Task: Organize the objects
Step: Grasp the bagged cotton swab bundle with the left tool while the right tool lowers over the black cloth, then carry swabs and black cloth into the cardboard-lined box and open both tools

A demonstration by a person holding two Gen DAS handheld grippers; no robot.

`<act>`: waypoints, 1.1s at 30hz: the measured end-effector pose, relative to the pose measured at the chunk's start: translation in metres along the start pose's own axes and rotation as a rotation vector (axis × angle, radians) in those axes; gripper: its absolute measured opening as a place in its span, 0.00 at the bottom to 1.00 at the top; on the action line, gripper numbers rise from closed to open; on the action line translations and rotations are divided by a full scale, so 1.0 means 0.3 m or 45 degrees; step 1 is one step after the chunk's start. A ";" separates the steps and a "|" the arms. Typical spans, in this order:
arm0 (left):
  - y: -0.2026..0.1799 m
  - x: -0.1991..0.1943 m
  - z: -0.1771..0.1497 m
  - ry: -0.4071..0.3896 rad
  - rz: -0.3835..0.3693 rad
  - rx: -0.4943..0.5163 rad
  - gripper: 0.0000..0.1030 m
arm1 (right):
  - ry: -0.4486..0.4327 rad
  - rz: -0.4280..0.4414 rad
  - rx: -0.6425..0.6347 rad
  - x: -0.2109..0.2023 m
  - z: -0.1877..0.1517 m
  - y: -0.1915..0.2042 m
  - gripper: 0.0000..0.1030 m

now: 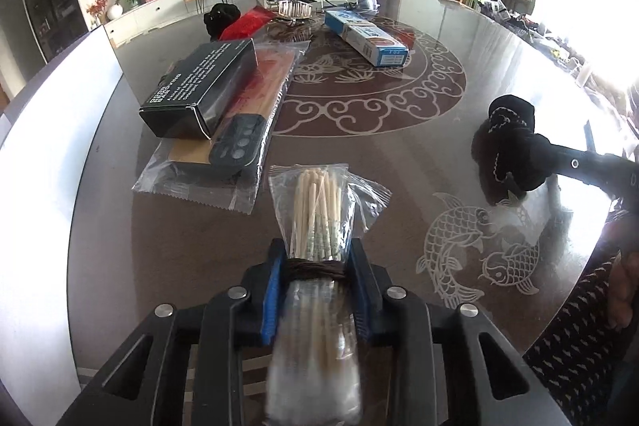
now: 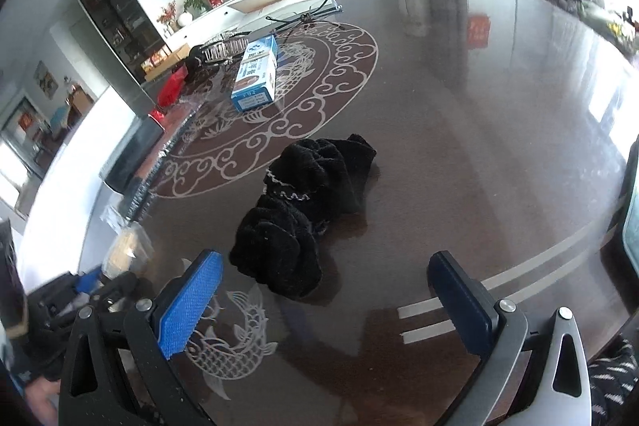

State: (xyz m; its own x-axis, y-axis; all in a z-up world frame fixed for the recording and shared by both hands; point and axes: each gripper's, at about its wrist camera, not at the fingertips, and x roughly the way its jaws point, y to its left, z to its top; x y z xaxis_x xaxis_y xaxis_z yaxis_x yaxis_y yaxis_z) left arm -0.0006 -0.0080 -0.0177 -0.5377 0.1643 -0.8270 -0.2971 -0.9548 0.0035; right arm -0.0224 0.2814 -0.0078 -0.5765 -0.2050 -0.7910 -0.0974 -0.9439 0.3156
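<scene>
Your left tongs (image 1: 315,258) clamped on clear bag of wooden sticks (image 1: 319,210), bag's far end lying on desk (image 1: 399,154). Your right tongs (image 2: 323,302) apart, nothing between pads, hovering just short of black fuzzy cloth (image 2: 307,202), which sits on desk near fish pattern (image 2: 227,338). Black box (image 1: 199,90) lies atop bagged packet, beside stick bag. Blue-white carton (image 2: 257,74) rests farther off, mid-desk.
</scene>
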 end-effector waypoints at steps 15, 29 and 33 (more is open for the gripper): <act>0.127 -0.175 -0.056 -0.192 -0.093 -0.170 0.28 | -0.013 -0.182 -0.191 0.037 0.045 0.171 0.34; 0.476 -0.546 -0.039 -0.424 -0.025 -0.389 0.28 | -0.104 0.229 -0.410 -0.151 0.056 0.620 0.34; 0.652 -0.637 -0.069 -0.430 0.123 -0.454 0.28 | -0.076 0.403 -0.534 -0.166 0.030 0.844 0.34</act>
State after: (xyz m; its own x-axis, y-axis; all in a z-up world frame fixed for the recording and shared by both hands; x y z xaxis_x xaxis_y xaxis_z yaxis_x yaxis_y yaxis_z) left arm 0.0603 -0.2313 0.1295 -0.7923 0.0857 -0.6041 0.0233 -0.9851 -0.1704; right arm -0.0257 0.0549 0.1162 -0.5717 -0.4931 -0.6558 0.4148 -0.8633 0.2876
